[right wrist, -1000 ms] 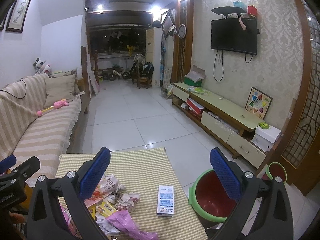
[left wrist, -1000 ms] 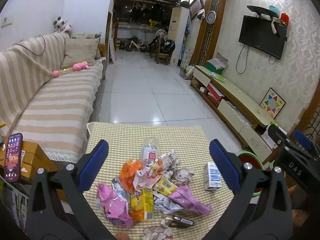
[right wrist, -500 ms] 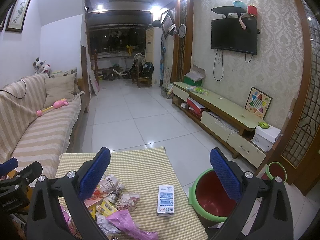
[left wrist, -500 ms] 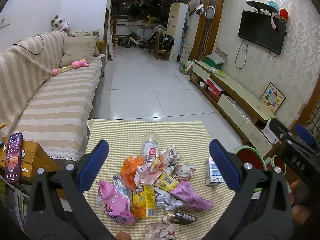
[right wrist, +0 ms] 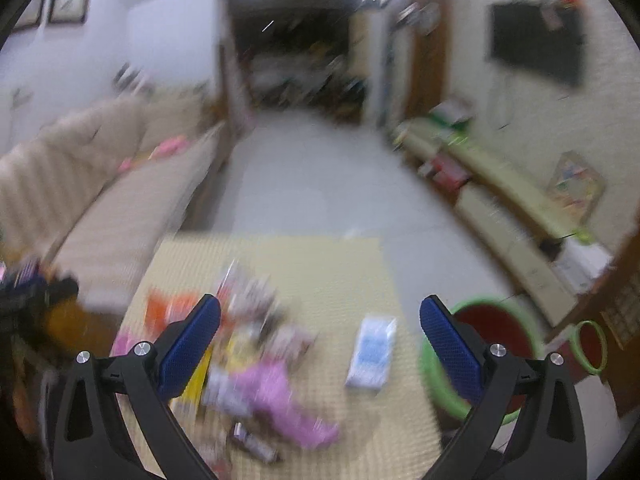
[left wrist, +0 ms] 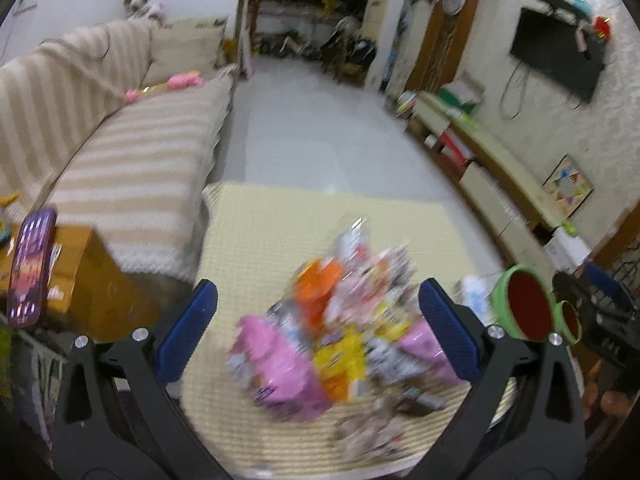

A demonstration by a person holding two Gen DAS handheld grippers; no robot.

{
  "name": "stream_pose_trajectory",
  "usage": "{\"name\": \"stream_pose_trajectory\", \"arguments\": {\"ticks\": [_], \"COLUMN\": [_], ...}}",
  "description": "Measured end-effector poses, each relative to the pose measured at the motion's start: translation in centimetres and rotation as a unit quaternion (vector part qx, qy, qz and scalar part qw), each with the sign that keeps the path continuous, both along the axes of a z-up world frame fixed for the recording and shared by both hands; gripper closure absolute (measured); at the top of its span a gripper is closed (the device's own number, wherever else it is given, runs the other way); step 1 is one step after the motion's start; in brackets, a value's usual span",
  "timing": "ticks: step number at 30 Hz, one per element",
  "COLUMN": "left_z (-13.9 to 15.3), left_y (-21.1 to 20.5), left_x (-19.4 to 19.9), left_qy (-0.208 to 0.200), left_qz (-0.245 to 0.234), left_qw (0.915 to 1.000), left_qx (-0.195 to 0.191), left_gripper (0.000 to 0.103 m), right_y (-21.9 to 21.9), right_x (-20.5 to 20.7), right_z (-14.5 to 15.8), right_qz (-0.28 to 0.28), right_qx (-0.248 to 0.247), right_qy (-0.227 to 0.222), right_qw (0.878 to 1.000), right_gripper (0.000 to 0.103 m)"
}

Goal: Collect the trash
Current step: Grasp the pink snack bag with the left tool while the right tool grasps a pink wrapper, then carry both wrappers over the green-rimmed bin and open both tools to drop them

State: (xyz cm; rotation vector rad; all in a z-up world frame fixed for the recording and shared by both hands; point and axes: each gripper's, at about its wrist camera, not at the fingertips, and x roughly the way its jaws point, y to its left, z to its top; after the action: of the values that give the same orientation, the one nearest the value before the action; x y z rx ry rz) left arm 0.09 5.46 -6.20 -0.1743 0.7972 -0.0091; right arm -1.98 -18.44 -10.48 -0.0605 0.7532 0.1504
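Trash point(left wrist: 340, 332): a blurred heap of wrappers, all uncollected on the checked tablecloth point(left wrist: 256, 240), none visible in the green bin point(right wrist: 480, 360) beside the table; left gripper point(left wrist: 318, 328) and right gripper point(right wrist: 320, 336) both spread, empty.

striped sofa point(left wrist: 120, 152) far left | pink toy point(left wrist: 168, 84) lying on it | wall TV point(left wrist: 558, 56) far right | phone point(left wrist: 30, 268) near left
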Motion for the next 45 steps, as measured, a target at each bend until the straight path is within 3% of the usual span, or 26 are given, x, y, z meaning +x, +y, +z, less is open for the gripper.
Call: {"name": "stream_pose_trajectory", "arguments": {"ticks": [3, 8, 12, 19, 25, 26, 27, 28, 31, 33, 40, 45], "left_z": [-3.5, -8.3, -10.6, -12.4, -15.7, -16.0, -16.3, -16.4, -15.3, -14.3, -10.2, -5.8], "left_y": [1.4, 2.2, 2.0, 2.4, 2.9, 3.0, 3.2, 3.4, 3.4, 3.1, 2.8, 0.9], "left_x": [-0.5, -1.5, -1.5, 1.2, 3.0, 3.0, 2.9, 2.7, 1.7, 1.3, -0.2, -0.4], "left_qy": [0.049, 0.110, 0.129, 0.147, 0.202, 0.205, 0.205, 0.205, 0.185, 0.171, 0.121, 0.068], "left_qz": [0.004, -0.009, -0.022, 0.004, 0.027, 0.029, 0.030, 0.030, 0.026, 0.022, 0.021, -0.007], "left_qw": [0.9988, 0.9939, 0.9911, 0.9878, 0.9755, 0.9744, 0.9733, 0.9720, 0.9762, 0.9798, 0.9874, 0.9942], "left_qx": [-0.003, -0.008, -0.023, -0.050, -0.083, -0.088, -0.098, -0.111, -0.110, -0.102, -0.099, -0.083], "left_gripper": [0.008, 0.012, 0.013, 0.012, 0.011, 0.012, 0.022, 0.029, 0.046, 0.049, 0.050, 0.050], "right_y": [0.3, 0.5, 0.4, 0.2, 0.6, 0.7, 0.7, 0.7, 0.5, 0.3, -0.1, -1.6], "right_x": [1.3, 2.2, 2.7, 3.2, 3.5, 3.5, 3.5, 3.4, 3.2, 3.2, 2.9, 2.2], "right_z": [-5.4, -10.5, -11.7, -11.9, -12.8, -13.0, -13.1, -13.2, -13.2, -13.1, -12.1, -9.5], "right_qz": [0.018, 0.027, 0.030, 0.024, 0.027, 0.030, 0.032, 0.034, 0.035, 0.034, 0.040, 0.035], "right_qx": [0.008, 0.037, 0.036, 0.037, 0.036, 0.035, 0.035, 0.037, 0.057, 0.071, 0.090, 0.116], "right_qy": [0.097, 0.176, 0.196, 0.200, 0.209, 0.210, 0.213, 0.215, 0.218, 0.217, 0.203, 0.171], "right_qw": [0.995, 0.983, 0.980, 0.979, 0.977, 0.977, 0.976, 0.975, 0.974, 0.973, 0.974, 0.978], "right_gripper": [0.007, 0.016, 0.023, 0.022, 0.021, 0.021, 0.022, 0.025, 0.063, 0.070, 0.076, 0.077]}}
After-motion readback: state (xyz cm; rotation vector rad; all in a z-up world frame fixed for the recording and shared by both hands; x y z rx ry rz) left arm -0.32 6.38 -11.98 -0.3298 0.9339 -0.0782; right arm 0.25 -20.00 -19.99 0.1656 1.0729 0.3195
